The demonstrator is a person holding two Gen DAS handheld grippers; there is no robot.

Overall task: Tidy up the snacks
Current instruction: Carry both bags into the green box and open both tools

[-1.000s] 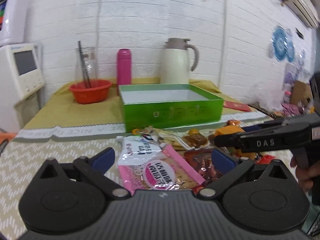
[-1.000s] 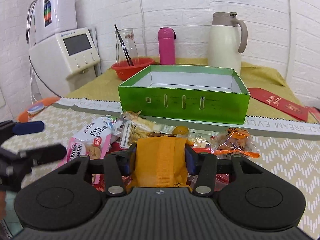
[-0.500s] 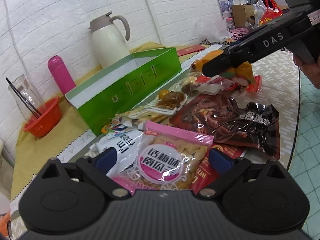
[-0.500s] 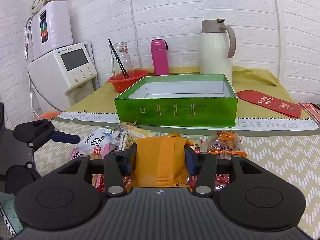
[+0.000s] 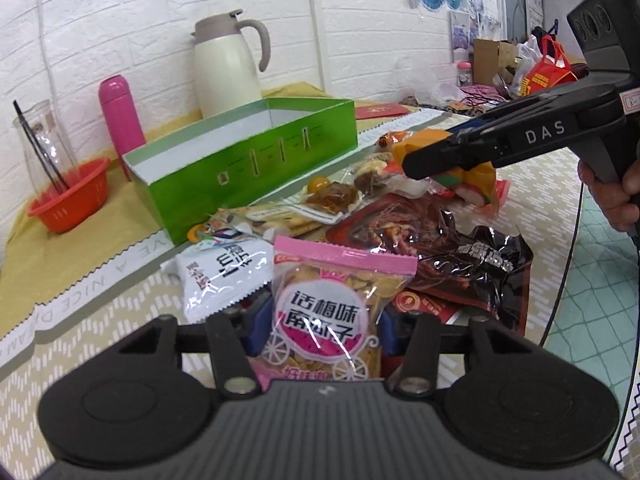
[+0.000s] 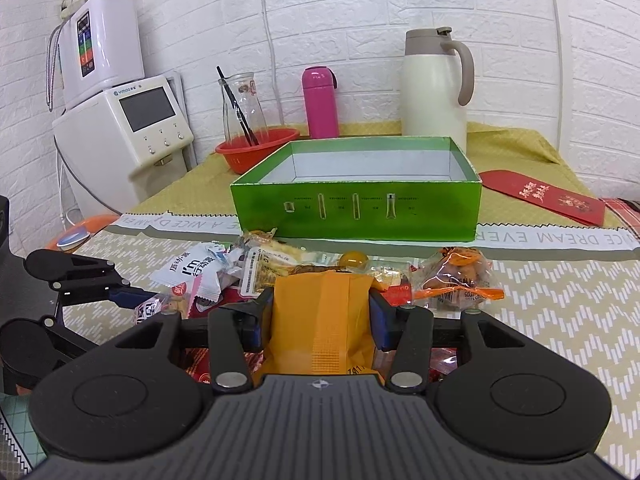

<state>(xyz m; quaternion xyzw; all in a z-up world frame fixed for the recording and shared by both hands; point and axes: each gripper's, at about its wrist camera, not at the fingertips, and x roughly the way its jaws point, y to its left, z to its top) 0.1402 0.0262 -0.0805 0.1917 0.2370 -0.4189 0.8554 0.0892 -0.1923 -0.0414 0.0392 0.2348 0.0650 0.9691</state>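
- Left hand-held gripper [image 5: 318, 330] has just been closing its jaws, and the blue pads now sit against both side edges of the pink seed packet [image 5: 332, 304], so it reads as grasping it
- Right hand-held gripper [image 6: 320, 320] is clenched on the orange pouch [image 6: 320, 316], pads pressed to its two sides, the pouch bulging a little between them
- Both packs look light and soft, film crinkly and slick; a grip across the sides can let them buckle or slide, so the flat sealed band at the top is likely the surer hold
- Pink seed packet lies at the near edge of the snack pile on the bench [image 5: 100, 320], partly over a white sachet [image 5: 224, 268] and a dark glossy bag [image 5: 460, 256]
- Beyond the pile stands the green box [image 6: 356, 208], open-topped, with nothing showing inside it, near the snacks but not touching either gripper; it is probably where they go
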